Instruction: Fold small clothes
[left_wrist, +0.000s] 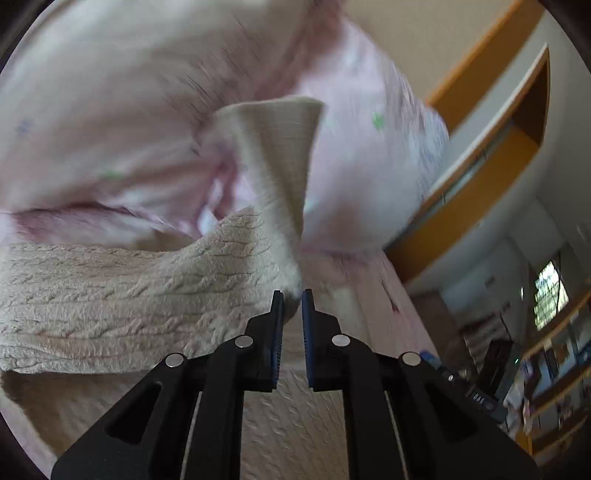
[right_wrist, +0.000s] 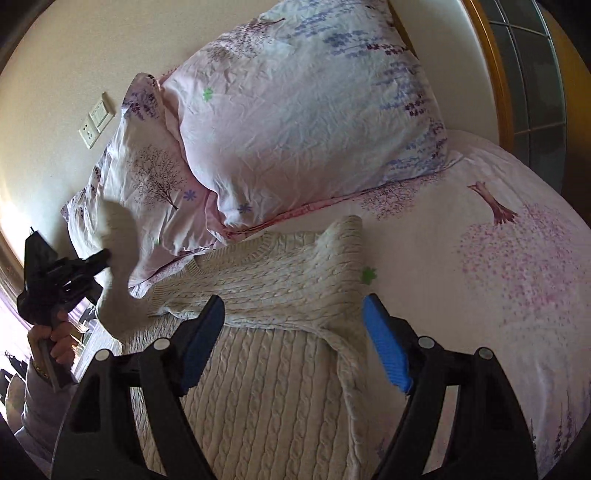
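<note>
Your left tool (left_wrist: 293, 295) is clamped on the sweater (right_wrist: 273, 280) sleeve (left_wrist: 273, 155), mid-fold; right tool (right_wrist: 293, 306) gapes apart above; lay that sleeve across next.

One sweater (right_wrist: 266, 332), two pillows (right_wrist: 295, 122)

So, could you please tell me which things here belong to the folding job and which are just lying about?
Job: cream cable-knit sweater, its lifted sleeve pinched in the left gripper; open right gripper.

Lying about: two floral pink pillows, floral bedsheet, white wall socket.
</note>
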